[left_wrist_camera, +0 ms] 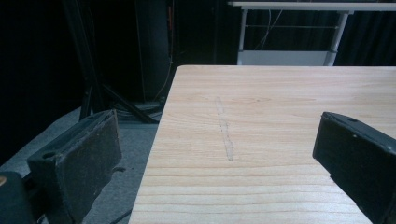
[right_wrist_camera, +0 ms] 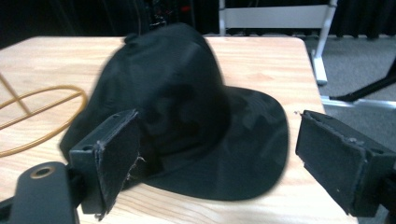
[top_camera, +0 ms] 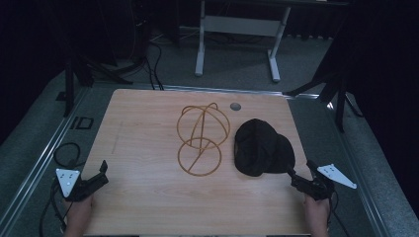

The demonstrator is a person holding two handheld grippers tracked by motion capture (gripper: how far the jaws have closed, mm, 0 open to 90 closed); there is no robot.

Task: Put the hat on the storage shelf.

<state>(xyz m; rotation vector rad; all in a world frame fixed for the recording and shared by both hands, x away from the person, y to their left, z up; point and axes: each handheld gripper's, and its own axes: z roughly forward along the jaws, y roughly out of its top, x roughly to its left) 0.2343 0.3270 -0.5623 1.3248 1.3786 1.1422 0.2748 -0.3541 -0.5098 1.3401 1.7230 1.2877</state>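
1. A black cap (top_camera: 261, 147) lies on the right half of the worktop (top_camera: 143, 148), crown up, brim toward the near right edge. In the right gripper view the cap (right_wrist_camera: 182, 116) is a little blurred, and its near left side is hidden behind a jaw.
2. Just left of the cap stands a stand (top_camera: 201, 138) of thin golden wire: a rounded cage over a ring base. Whether it touches the cap cannot be told from the high view. In the right gripper view the stand (right_wrist_camera: 42, 114) is cut off by the left edge, with just part of its ring showing.
3. The right gripper (top_camera: 299, 174) sits at the near right edge, just short of the brim, jaws spread wide and empty. A hand (top_camera: 316, 215) holds it, cut off by the bottom edge.
4. The left gripper (top_camera: 101, 174) rests near the near left corner, well apart from the cap. Its jaws are spread wide with nothing between them, one over the worktop (left_wrist_camera: 280, 140) and one past its left edge.
5. A small grey disc (top_camera: 235, 106) sits near the far edge; what it is cannot be made out.
6. The worktop is pale wood with a faint scuff line (left_wrist_camera: 225, 135).
7. Around it: grey floor (top_camera: 237, 59), a white frame (top_camera: 237, 34), dark tripod legs (top_camera: 326, 86), cables (top_camera: 153, 64), and black surroundings.
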